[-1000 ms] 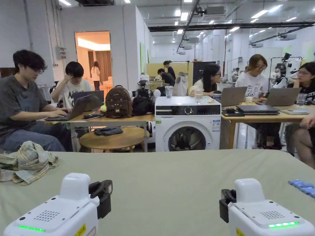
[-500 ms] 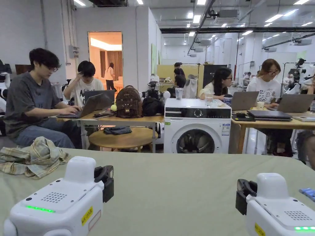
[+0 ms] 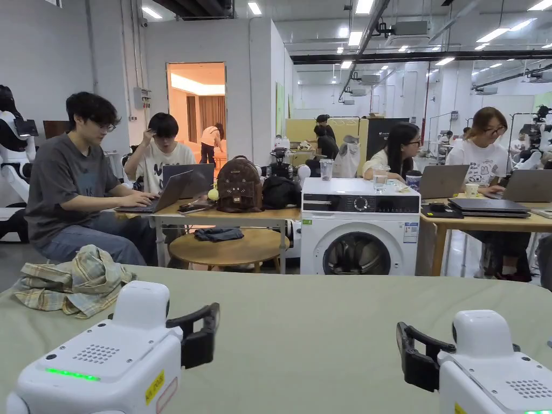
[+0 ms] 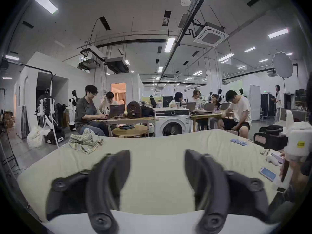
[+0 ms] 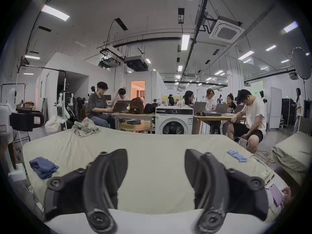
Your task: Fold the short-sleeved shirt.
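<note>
Left gripper [image 4: 157, 166] held low over the pale green sheet [image 4: 157, 178], jaws spread wide with nothing between them. Crumpled plaid shirt [image 4: 86, 140] far left on the sheet, well apart. Right gripper [image 4: 270, 139] at right edge. Washing machine [image 4: 172, 122] beyond.

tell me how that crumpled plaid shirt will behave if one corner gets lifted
The plaid shirt lies in a soft, creased heap, so it will probably hang limp and unfurl rather than hold shape. It looks thin and likely light. Bunched layers may drag across the table.
</note>
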